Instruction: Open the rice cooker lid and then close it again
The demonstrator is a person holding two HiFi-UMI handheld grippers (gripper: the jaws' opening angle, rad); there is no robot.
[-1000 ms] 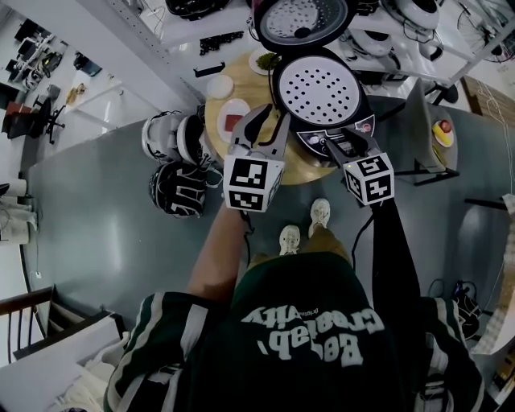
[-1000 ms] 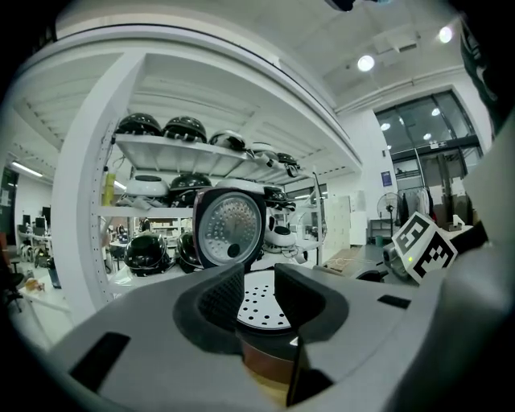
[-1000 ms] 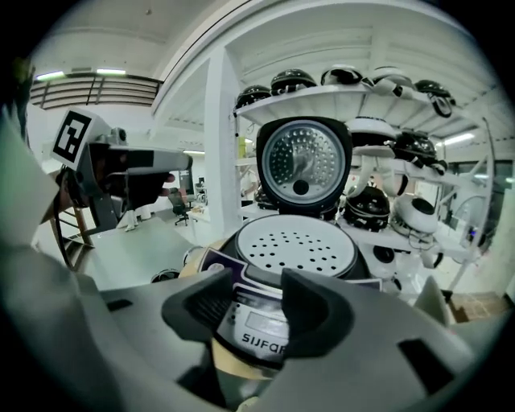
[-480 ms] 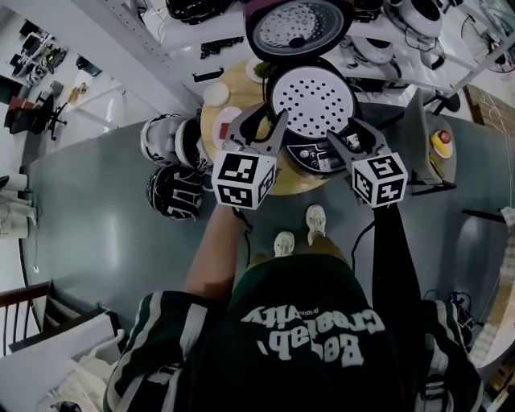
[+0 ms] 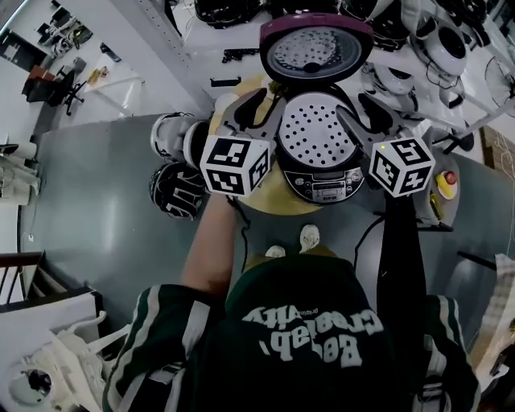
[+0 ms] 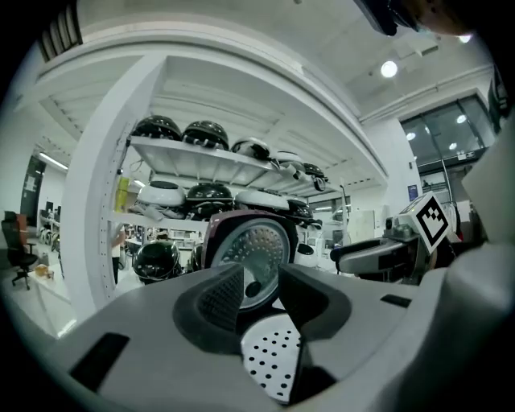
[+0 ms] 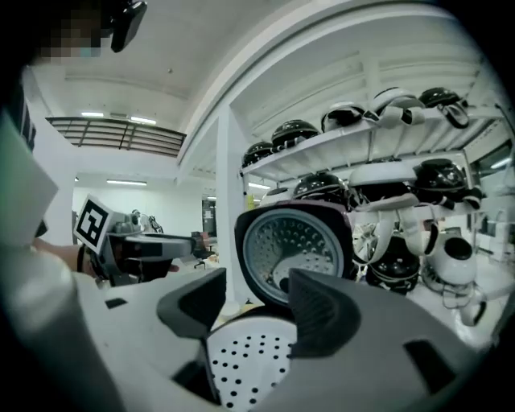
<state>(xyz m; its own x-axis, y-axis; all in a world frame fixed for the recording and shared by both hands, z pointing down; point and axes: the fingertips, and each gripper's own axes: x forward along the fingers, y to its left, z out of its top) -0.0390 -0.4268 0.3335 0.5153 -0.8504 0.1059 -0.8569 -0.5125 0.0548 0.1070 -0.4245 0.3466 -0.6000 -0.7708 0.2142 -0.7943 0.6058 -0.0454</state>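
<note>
The rice cooker [image 5: 326,181] stands on a round wooden table [image 5: 269,195] with its lid [image 5: 315,50] swung up and back. A white perforated tray [image 5: 316,135] fills the pot. My left gripper [image 5: 261,105] hovers at the cooker's left side, its jaws opening and nothing between them. My right gripper [image 5: 366,109] hovers open at the cooker's right side, also holding nothing. In the left gripper view the lid [image 6: 253,249] and tray [image 6: 269,362] show past the gripper [image 6: 261,290]. The right gripper view shows the lid [image 7: 294,245] beyond that gripper [image 7: 257,310].
Two helmets [image 5: 177,189] lie on the grey floor left of the table. White shelving with more helmets [image 5: 418,24] rises close behind the cooker. A small stand with a red and yellow object [image 5: 445,181] is at the right. The person's feet [image 5: 310,237] are by the table's near edge.
Both grippers have risen and moved away from the control panel, up along either side of the cooker toward the raised lid. Their jaws stand wider than before. The lid stays up.
</note>
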